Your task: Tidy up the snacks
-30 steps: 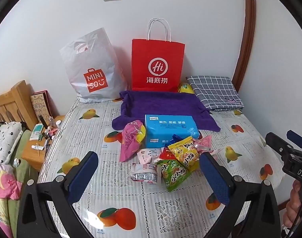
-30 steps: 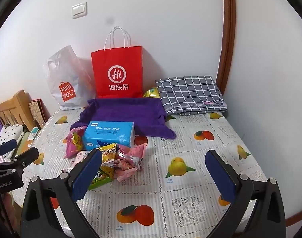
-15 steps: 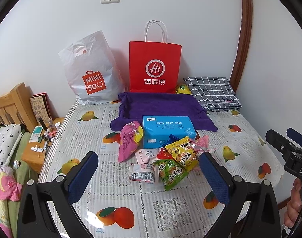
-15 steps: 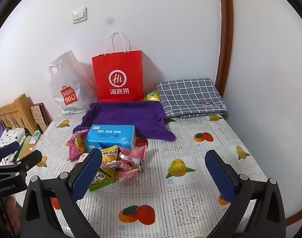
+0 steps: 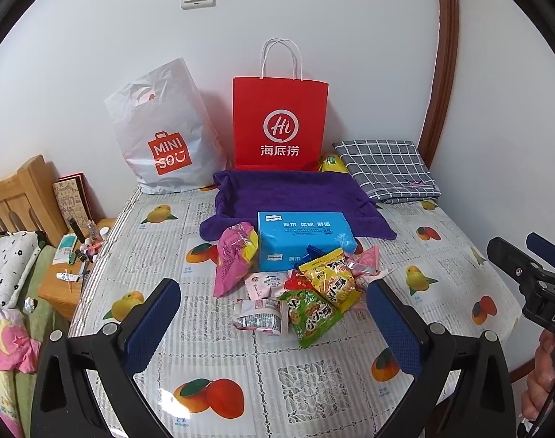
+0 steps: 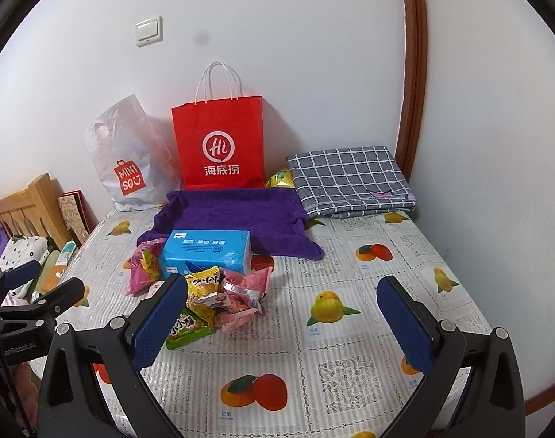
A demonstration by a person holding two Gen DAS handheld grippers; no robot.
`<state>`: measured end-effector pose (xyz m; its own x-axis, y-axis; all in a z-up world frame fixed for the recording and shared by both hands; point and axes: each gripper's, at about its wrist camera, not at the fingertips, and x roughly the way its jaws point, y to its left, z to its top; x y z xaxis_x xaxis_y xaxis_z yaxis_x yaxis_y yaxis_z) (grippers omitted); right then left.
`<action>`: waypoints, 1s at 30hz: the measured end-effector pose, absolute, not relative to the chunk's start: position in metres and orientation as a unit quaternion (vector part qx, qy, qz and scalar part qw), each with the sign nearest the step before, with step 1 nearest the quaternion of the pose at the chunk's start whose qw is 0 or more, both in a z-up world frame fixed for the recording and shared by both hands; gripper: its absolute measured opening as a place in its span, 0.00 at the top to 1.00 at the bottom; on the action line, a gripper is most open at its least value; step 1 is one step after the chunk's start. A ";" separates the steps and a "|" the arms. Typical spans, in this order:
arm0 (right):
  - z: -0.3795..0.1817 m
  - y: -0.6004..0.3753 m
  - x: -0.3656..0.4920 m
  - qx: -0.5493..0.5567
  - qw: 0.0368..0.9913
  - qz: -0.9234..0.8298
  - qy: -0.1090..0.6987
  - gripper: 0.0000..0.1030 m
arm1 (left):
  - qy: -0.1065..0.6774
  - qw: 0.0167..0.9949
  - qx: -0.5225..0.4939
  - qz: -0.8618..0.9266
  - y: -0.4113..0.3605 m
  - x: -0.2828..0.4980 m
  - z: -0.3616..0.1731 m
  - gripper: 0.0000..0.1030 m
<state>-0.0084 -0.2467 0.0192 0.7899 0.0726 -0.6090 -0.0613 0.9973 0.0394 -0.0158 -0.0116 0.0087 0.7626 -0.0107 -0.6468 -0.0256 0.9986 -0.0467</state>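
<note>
Blue-padded left gripper (image 5: 273, 323) agape above snacks (image 5: 306, 288)

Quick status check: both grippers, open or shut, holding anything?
Left gripper: open, holding nothing, above the loose pile of snack packets.
Right gripper: open, holding nothing, over the fruit-print tablecloth.

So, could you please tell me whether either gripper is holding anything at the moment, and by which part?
Nothing is held. The left gripper and the right gripper are both open and empty, above the fruit-print tablecloth.
</note>
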 end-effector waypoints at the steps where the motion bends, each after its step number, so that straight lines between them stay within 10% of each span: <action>1: 0.019 -0.247 -0.009 0.008 0.946 0.034 0.322 0.01 | 0.344 0.938 -0.026 0.004 -0.012 -0.016 0.009 0.00; 30: 0.019 -0.249 -0.017 0.013 0.946 0.038 0.322 0.01 | 0.339 0.941 -0.017 -0.003 -0.025 -0.023 0.009 0.00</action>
